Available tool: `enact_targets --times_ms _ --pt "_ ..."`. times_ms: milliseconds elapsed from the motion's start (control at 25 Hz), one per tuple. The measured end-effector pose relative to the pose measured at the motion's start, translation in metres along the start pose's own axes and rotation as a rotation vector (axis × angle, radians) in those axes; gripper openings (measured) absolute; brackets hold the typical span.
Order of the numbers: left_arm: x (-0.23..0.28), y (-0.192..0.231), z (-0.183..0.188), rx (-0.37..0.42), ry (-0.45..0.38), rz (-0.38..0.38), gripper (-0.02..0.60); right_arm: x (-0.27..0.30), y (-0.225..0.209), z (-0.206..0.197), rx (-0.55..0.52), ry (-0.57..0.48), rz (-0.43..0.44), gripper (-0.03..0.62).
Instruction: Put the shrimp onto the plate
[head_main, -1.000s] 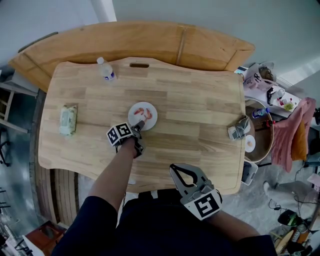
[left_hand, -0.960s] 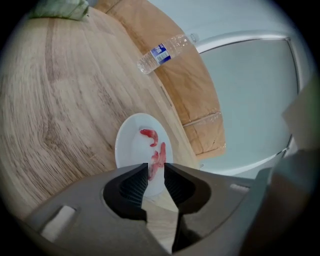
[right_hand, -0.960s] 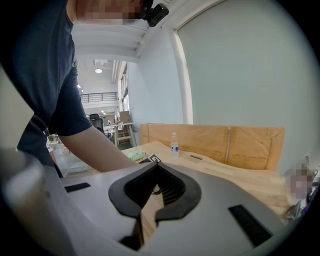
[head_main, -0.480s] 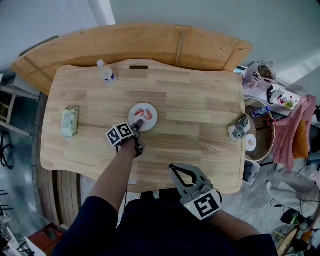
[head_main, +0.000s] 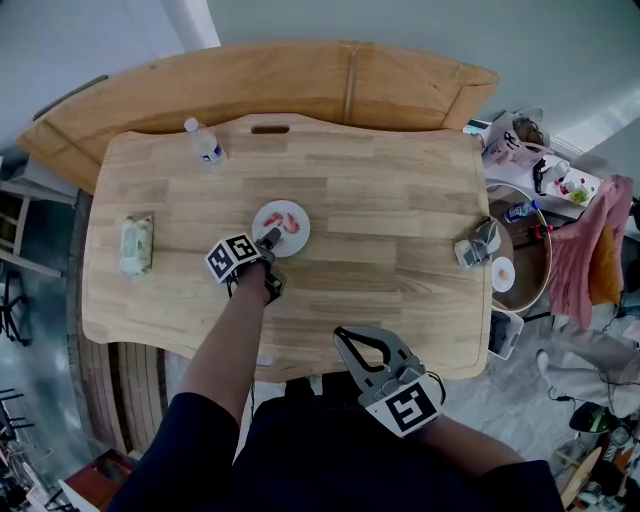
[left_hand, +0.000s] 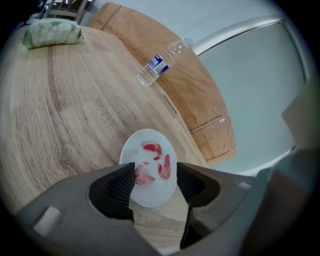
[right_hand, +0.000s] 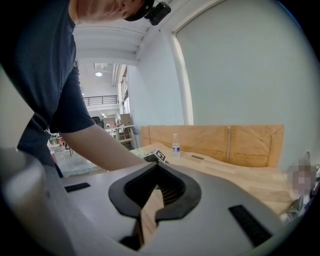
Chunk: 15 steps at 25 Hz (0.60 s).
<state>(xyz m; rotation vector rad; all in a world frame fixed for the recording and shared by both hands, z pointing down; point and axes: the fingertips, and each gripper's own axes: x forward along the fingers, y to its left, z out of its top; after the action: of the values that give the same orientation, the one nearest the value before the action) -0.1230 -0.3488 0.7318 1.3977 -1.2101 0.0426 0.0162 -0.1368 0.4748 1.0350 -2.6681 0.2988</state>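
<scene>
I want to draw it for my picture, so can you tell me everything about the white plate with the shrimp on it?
The plate is small, round, plain white and smooth, perhaps plastic or ceramic. It lies flat near the middle of the wooden table. Three pink-red shrimp lie on it. The left gripper hangs at the plate's near edge. Its jaws have just been opening and stand apart, gripping nothing. Whether it touches the plate is unclear.

water bottle (head_main: 203, 143), perhaps a wipes pack (head_main: 135, 244)
</scene>
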Motion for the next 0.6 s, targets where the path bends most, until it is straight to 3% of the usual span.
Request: enact_targets --times_ms 160,320,440,600 --pt "0.008 -0.007 0.000 -0.101 -0.015 -0.047 0.264 -0.003 -0.004 -0.003 0.004 -0.002 -0.004 0.009" --pt "0.016 -0.011 -0.007 -0.102 0.014 -0.034 0.270 -0.006 -0.011 -0.004 0.010 -0.008 -0.015 0.009" --pt "0.016 -0.011 -0.007 -0.040 0.002 -0.006 0.270 -0.009 -0.015 -0.006 0.011 -0.006 -0.020 0.009" --pt "0.016 -0.009 -0.007 0.139 -0.027 0.075 0.270 -0.009 -0.016 -0.008 0.017 -0.004 -0.014 0.009"
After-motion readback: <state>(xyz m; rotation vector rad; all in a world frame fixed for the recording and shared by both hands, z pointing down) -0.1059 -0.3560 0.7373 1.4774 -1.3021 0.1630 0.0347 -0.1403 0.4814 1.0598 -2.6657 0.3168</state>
